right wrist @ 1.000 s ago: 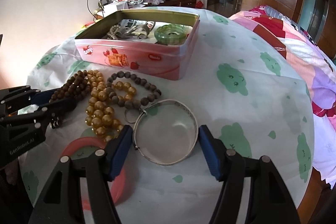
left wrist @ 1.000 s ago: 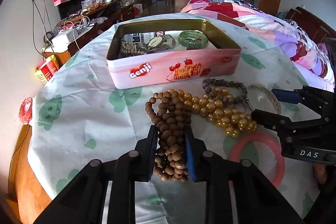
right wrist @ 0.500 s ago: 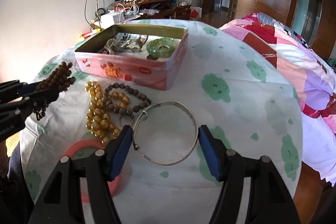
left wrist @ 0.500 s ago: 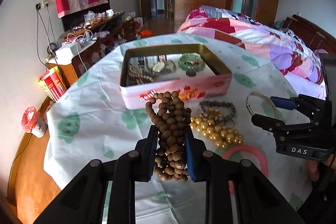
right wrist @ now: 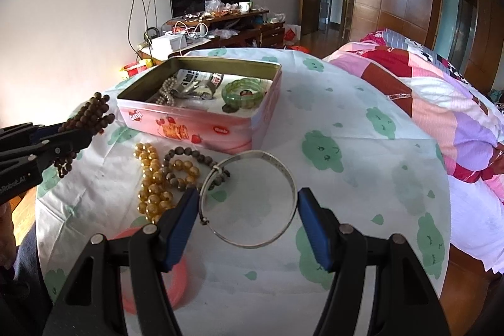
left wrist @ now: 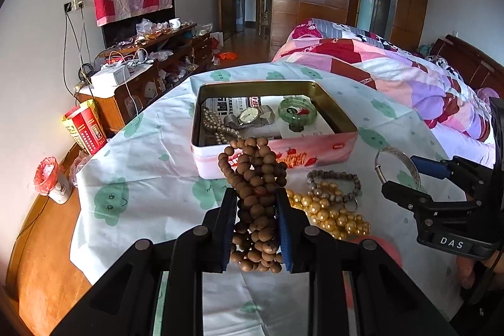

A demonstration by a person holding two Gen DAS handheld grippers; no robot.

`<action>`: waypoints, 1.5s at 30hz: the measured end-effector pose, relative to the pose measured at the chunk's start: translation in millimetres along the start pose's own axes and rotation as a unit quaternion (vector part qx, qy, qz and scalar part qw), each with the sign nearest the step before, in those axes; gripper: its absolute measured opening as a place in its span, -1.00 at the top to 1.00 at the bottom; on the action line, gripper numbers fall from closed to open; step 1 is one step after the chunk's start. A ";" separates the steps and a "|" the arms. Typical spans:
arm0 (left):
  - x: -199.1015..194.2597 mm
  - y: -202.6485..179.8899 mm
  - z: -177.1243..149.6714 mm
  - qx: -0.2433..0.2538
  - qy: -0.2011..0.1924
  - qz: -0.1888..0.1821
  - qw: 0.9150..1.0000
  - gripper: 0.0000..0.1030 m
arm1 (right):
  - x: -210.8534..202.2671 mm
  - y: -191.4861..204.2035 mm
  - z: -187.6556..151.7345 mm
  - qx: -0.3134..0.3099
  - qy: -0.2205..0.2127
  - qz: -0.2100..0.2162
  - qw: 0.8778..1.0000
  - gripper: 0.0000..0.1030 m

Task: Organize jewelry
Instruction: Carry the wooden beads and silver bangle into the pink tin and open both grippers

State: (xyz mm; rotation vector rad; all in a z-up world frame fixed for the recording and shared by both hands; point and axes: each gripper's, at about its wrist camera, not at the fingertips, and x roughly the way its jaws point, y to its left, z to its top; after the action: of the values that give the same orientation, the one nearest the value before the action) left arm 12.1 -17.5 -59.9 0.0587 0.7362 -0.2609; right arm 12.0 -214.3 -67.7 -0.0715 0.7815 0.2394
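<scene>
We've got the brown wooden bead string [left wrist: 256,203] bunched and clamped between the blue pads of our left tongs [left wrist: 255,229], lifted clear of the counter [left wrist: 141,178] just in front of the pink biscuit tin [left wrist: 315,147]. Inside the tin lie a wristwatch [left wrist: 249,117], a pearl strand [left wrist: 214,125] and a green bangle [left wrist: 297,114]. Our right tongs [right wrist: 247,219] grip the silver bangle [right wrist: 252,194] across its width, both pads on the rim. Below on the cloth: golden beads [right wrist: 154,181], a dark bead bracelet [right wrist: 189,155], a pink ring [right wrist: 176,282].
</scene>
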 end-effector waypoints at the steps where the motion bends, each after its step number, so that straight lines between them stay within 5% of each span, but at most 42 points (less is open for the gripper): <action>1: 0.4 -0.2 2.1 -0.001 -0.001 0.000 1.000 0.52 | -0.6 0.4 0.9 0.000 -0.001 0.001 1.000 -0.30; 45: 49.5 21.8 86.2 0.006 -0.036 0.036 0.999 0.52 | 39.4 7.2 97.6 -0.029 -0.053 0.001 0.998 -0.30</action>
State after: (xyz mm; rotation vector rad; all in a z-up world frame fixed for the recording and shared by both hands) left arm 109.4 -19.4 -30.1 0.0872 0.6605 -0.1988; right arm 104.5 -185.1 -26.1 -0.1127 0.6685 0.2652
